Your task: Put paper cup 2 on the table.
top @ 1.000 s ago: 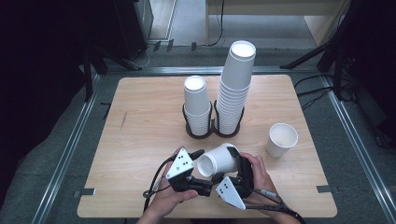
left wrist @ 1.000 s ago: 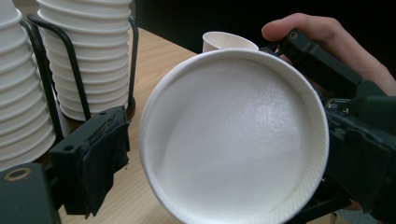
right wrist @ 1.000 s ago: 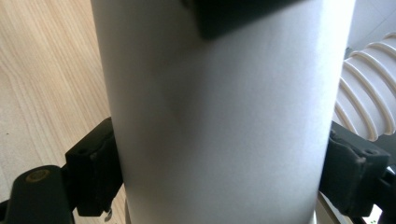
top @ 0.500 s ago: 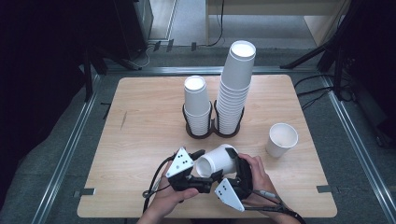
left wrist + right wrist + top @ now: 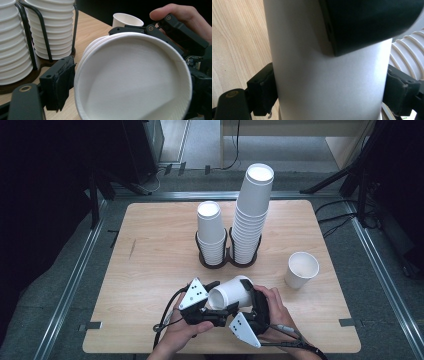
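Near the table's point(image 5: 150, 245) front edge, mid-width, the left gripper point(image 5: 210, 302) has its jaws just closing in on the rim of a paper cup point(image 5: 231, 293) lying sideways; left pad sits at the rim, contact unclear. Right gripper point(image 5: 250, 312) clamps the cup's body. Two cup stacks point(image 5: 250, 210) stand in a holder toward the back edge; a lone cup point(image 5: 301, 269) sits near the right edge.
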